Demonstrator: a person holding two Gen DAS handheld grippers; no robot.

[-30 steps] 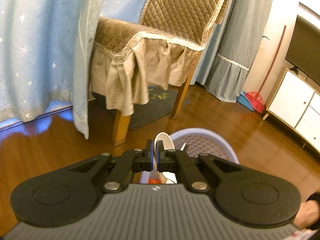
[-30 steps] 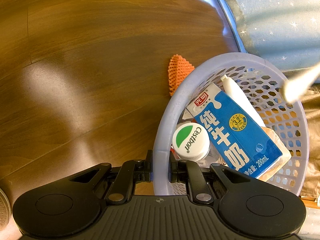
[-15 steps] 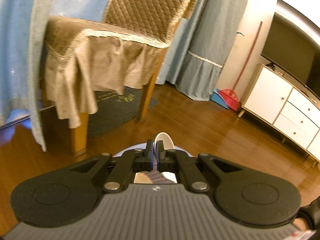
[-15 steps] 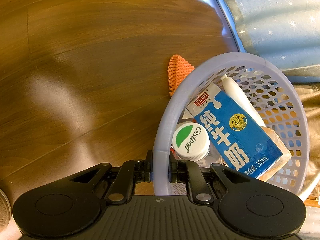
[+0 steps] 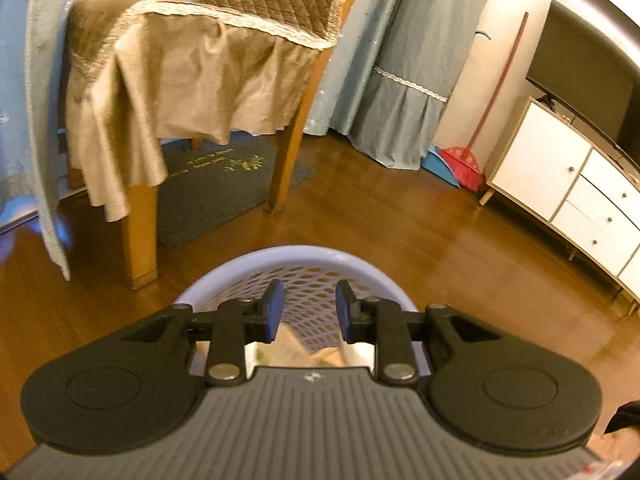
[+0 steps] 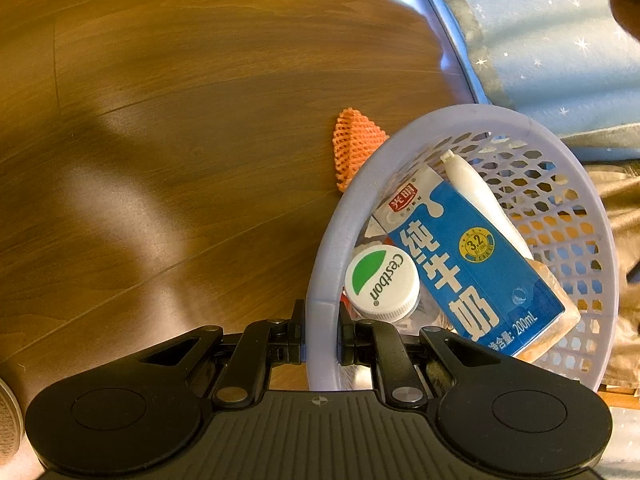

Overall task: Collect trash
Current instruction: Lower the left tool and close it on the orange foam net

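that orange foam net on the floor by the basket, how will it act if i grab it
The orange foam net is open mesh, so probably very light and squashy; fingers may close right through it. It lies crumpled against the basket, so it will likely flop rather than hold shape.

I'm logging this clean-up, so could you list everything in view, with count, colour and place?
basket: one, pale lilac, on the floor
milk carton: one, blue and white, in basket
bottle cap: one, white and green, in basket beside carton
tube: one, white, in basket behind carton
foam net: one, orange, on floor outside basket
chair: one, tan cover, behind basket
mat: one, dark grey, under chair
broom: one, red, by wall
cabinet: one, white, right
left gripper: open, just been opening, above basket
right gripper: shut on basket rim
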